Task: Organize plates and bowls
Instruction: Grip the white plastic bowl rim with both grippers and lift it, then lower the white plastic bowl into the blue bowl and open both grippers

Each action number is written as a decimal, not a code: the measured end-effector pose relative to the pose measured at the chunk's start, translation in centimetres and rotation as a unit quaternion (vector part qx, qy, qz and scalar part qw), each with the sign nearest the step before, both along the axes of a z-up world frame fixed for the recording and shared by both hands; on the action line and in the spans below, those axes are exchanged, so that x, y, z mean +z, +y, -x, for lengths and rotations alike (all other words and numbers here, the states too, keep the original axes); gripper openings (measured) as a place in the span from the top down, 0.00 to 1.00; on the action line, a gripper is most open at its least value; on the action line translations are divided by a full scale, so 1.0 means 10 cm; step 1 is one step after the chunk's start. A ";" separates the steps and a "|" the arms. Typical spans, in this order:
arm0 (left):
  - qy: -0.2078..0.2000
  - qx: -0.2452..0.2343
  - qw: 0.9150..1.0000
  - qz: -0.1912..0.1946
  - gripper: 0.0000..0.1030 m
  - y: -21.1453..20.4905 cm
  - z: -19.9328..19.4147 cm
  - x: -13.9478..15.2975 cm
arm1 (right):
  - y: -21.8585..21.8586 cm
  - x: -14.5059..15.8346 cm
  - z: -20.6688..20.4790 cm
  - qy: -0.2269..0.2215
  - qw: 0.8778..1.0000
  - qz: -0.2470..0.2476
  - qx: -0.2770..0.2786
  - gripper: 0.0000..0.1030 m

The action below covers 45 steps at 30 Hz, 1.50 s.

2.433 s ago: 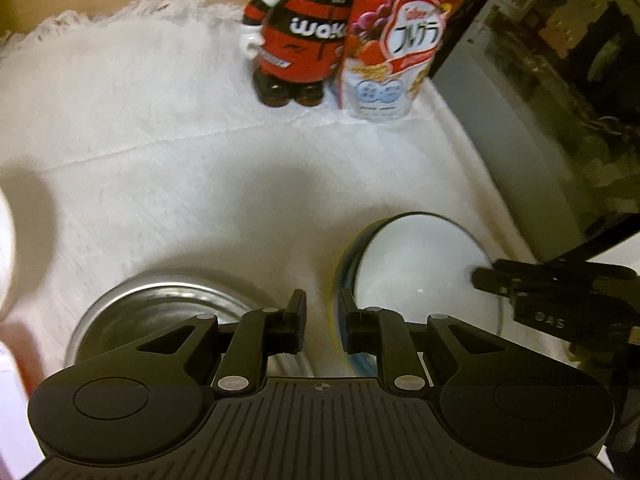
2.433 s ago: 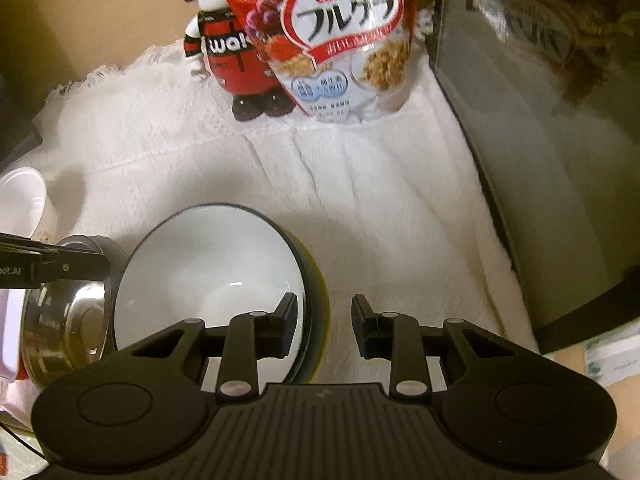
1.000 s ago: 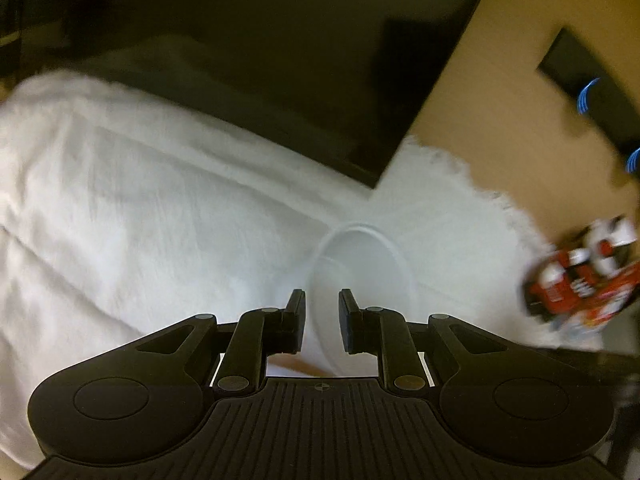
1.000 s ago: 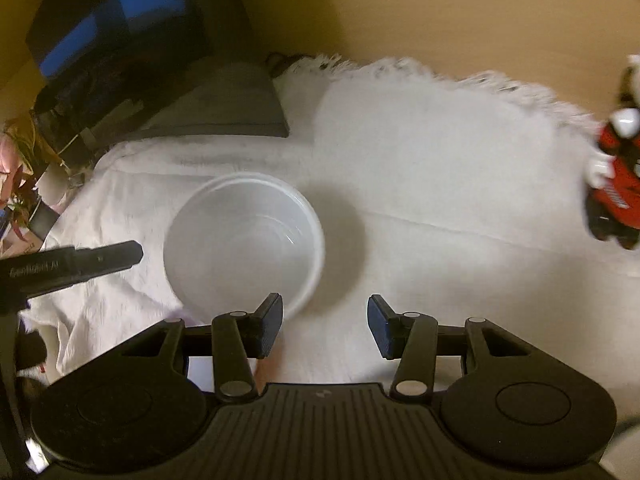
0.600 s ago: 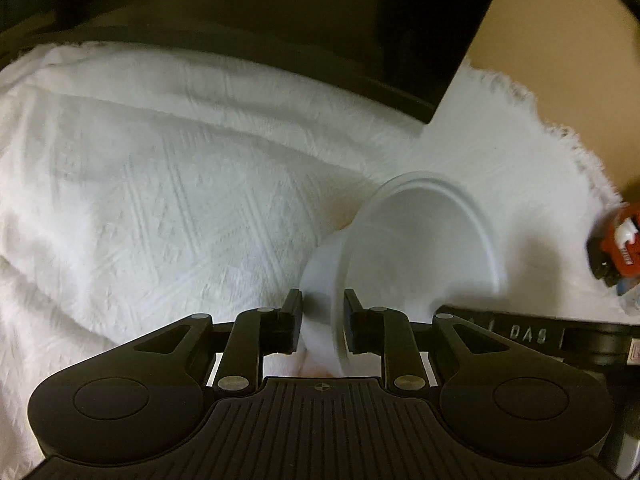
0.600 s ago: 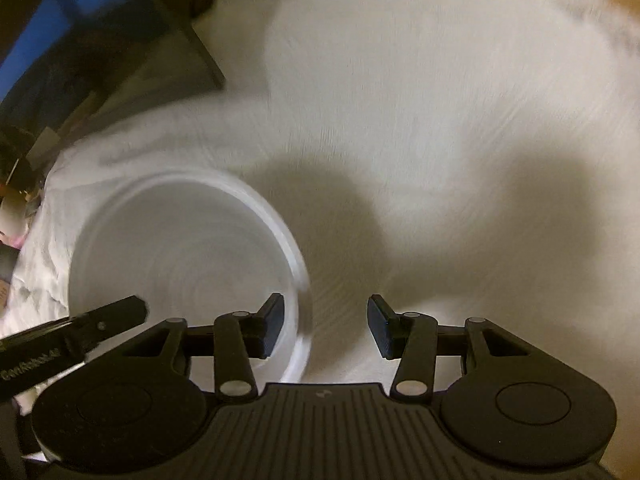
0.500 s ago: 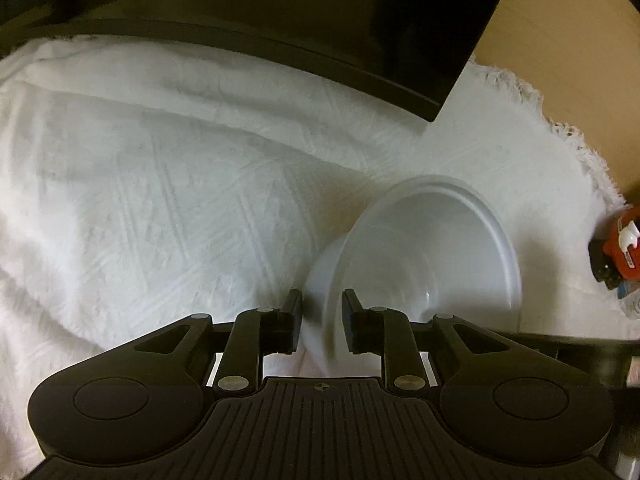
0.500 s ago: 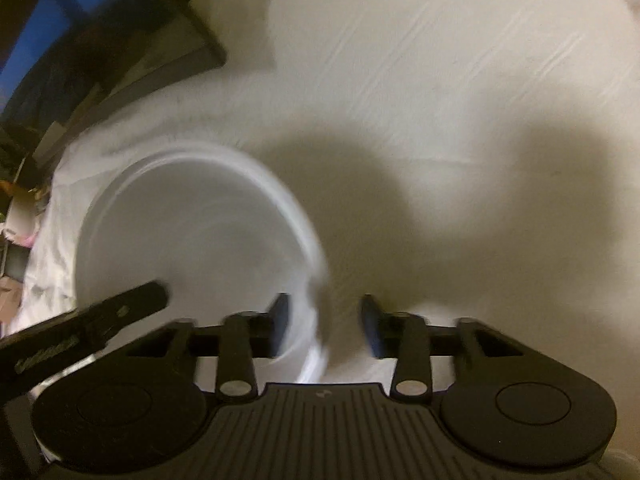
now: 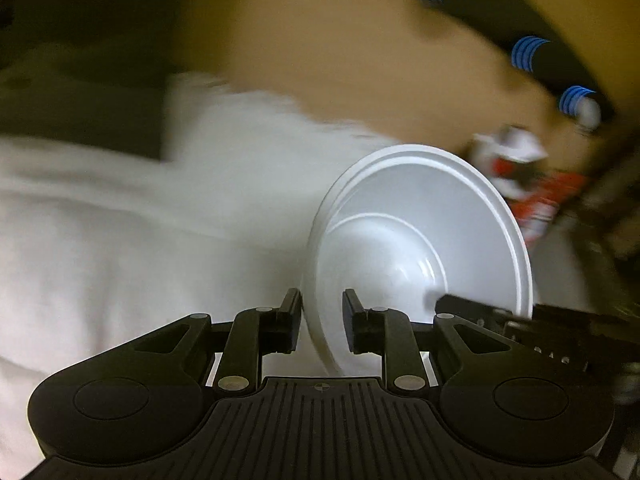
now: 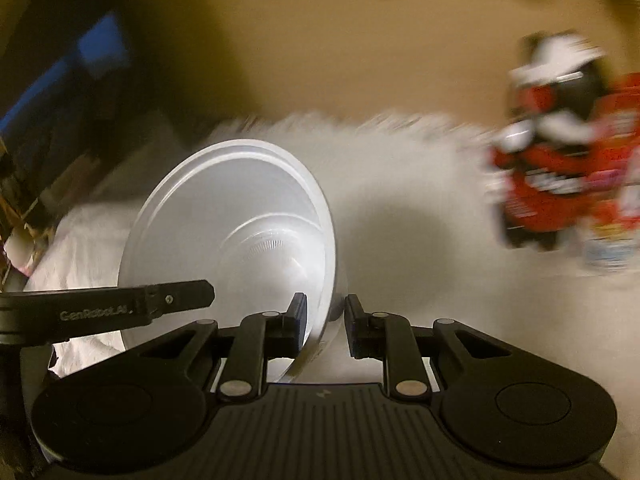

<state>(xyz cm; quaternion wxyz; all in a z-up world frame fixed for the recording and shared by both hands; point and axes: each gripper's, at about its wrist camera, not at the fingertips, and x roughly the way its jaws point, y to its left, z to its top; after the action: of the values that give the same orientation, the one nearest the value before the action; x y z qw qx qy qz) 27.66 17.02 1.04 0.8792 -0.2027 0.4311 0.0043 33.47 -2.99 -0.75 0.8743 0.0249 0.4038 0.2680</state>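
Note:
A white plastic bowl (image 9: pixel 400 248) hangs tilted above the white cloth, held from both sides. My left gripper (image 9: pixel 320 320) is shut on its near left rim, the wall pinched between the pads. In the right wrist view the same bowl (image 10: pixel 240 220) shows its inside, and my right gripper (image 10: pixel 326 320) is shut on its right rim. The right gripper's finger (image 9: pixel 472 308) reaches in across the bowl from the right in the left wrist view. Across from it, the left gripper's finger (image 10: pixel 160 300) comes in from the left in the right wrist view. Both views are blurred by motion.
A white fringed cloth (image 9: pixel 120 260) covers the table. A red and black figurine (image 10: pixel 552 160) and a red cereal bag (image 10: pixel 616 152) stand at the back right. A dark screen (image 10: pixel 60 100) sits at the left, against a tan wall.
The right gripper has shut on the bowl's rim. The bowl has come up off the cloth, tilted, and both grippers have swung with it to the right, toward the figurine.

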 end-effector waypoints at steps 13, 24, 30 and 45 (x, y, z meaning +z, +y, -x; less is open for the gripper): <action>0.043 -0.171 0.984 0.019 0.76 -1.78 -0.07 -0.12 | -1.96 0.00 0.50 0.003 0.996 0.025 -0.087 0.80; 0.101 -0.184 0.978 -0.001 0.77 -2.03 -0.04 -0.59 | -2.12 -0.77 0.43 0.080 0.992 0.036 -0.093 0.79; 0.094 -0.174 0.980 0.009 0.77 -1.89 0.02 -0.52 | -2.11 -0.74 0.42 0.066 0.992 0.041 -0.102 0.79; 0.071 -0.186 0.980 0.028 0.77 -1.82 0.05 -0.37 | -2.09 -0.70 0.52 0.059 0.989 0.054 -0.127 0.79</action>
<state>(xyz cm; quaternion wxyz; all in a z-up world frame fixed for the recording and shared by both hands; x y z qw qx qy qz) 27.15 -1.16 -2.64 0.8258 -0.1429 0.5225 -0.1569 28.31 -23.88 -7.79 0.8758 0.0445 0.4625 0.1309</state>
